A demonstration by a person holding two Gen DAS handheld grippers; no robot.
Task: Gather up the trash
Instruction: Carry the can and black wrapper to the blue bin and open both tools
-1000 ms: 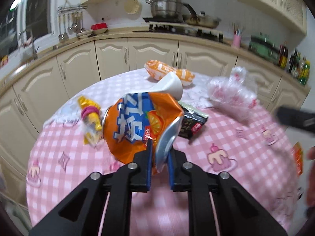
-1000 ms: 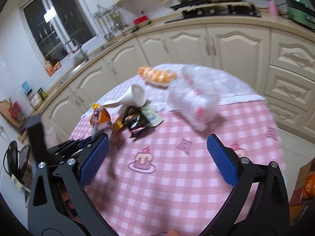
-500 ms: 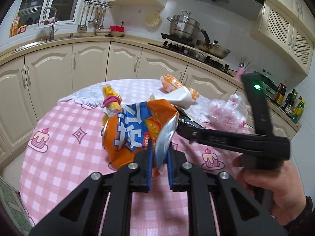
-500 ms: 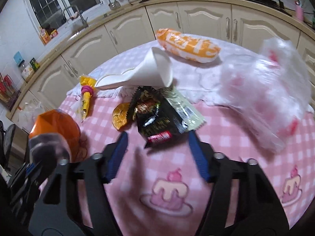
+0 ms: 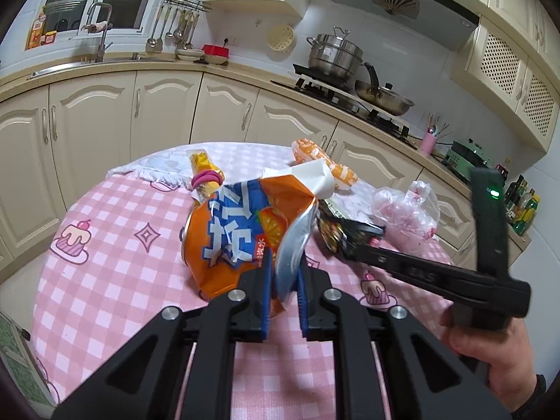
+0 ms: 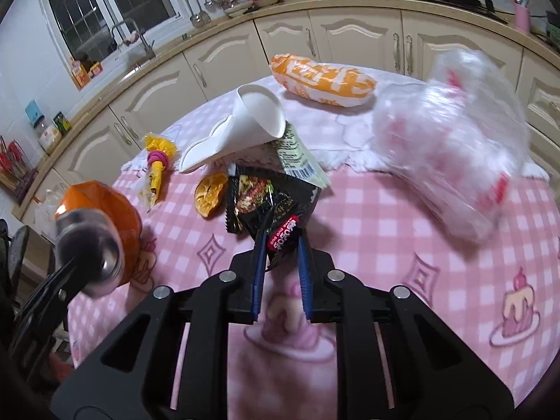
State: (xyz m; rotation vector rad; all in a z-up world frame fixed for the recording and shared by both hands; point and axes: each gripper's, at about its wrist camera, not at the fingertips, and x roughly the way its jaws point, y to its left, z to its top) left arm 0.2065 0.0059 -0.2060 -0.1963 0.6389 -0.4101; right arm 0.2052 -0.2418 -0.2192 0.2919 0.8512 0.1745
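Observation:
My left gripper (image 5: 282, 274) is shut on a crushed orange and blue drink can (image 5: 241, 231) and holds it above the pink checked table (image 5: 105, 266). The can also shows at the left of the right wrist view (image 6: 101, 241). My right gripper (image 6: 280, 245) is shut on the corner of a black snack wrapper (image 6: 269, 203) that lies on the table; it also shows in the left wrist view (image 5: 336, 234). Near it lie a white paper cone (image 6: 252, 122), an orange peel (image 6: 210, 197) and a yellow wrapper with a pink band (image 6: 157, 164).
An orange snack bag (image 6: 322, 80) lies at the table's far side. A crumpled clear plastic bag (image 6: 451, 154) lies at the right. A white cloth (image 6: 350, 129) covers the far part of the table. Kitchen cabinets (image 5: 168, 112) and a stove (image 5: 350, 87) stand behind.
My right gripper has moved in over the table and closed from wide open onto the black wrapper. My left gripper has kept its hold on the can.

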